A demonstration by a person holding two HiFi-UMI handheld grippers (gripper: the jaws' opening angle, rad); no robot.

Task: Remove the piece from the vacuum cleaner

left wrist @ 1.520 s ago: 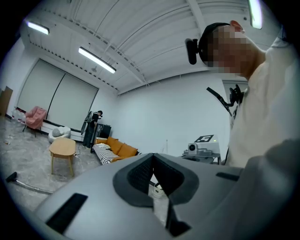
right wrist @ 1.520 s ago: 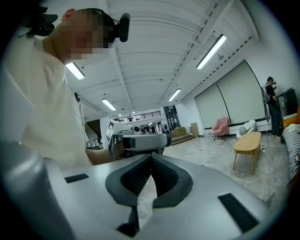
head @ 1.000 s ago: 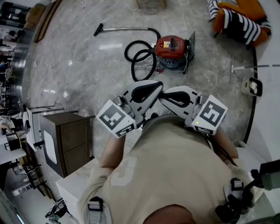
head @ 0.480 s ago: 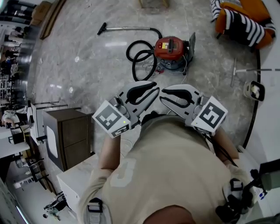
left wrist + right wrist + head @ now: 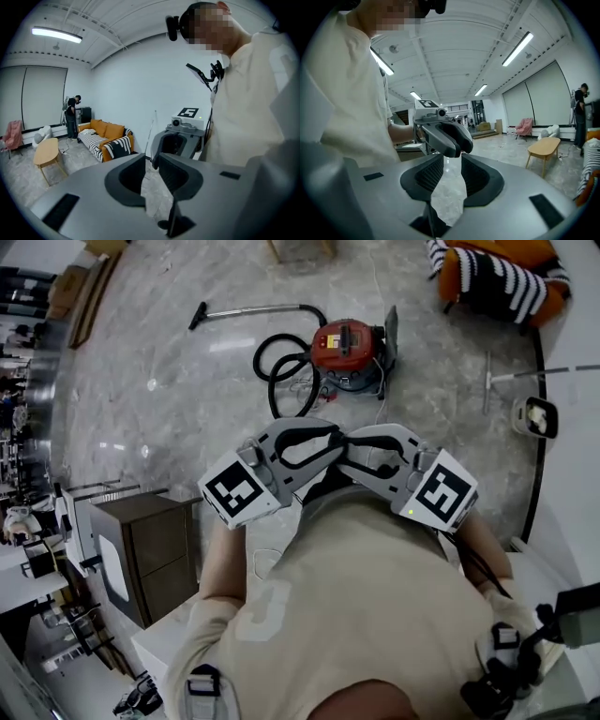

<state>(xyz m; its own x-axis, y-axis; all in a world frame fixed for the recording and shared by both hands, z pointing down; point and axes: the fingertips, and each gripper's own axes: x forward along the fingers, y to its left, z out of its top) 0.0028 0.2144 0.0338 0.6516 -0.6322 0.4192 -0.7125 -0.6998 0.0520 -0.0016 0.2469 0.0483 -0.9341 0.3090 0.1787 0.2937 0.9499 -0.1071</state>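
The red vacuum cleaner [image 5: 345,345] is sitting on the marble floor [image 5: 187,381], well ahead of and below both grippers, with its black hose [image 5: 279,371] coiling beside it and the metal wand [image 5: 253,307] lying beyond. I am judging the canister heavy and liable to roll, the hose limp, the wand stiff and slick, so the firm cuff where the hose meets the body looks the best hold. At my chest I am holding the left gripper [image 5: 151,161] and right gripper [image 5: 451,171] tip to tip. Both sets of jaws have just been opening, the left narrowly, the right wider, with nothing between them.
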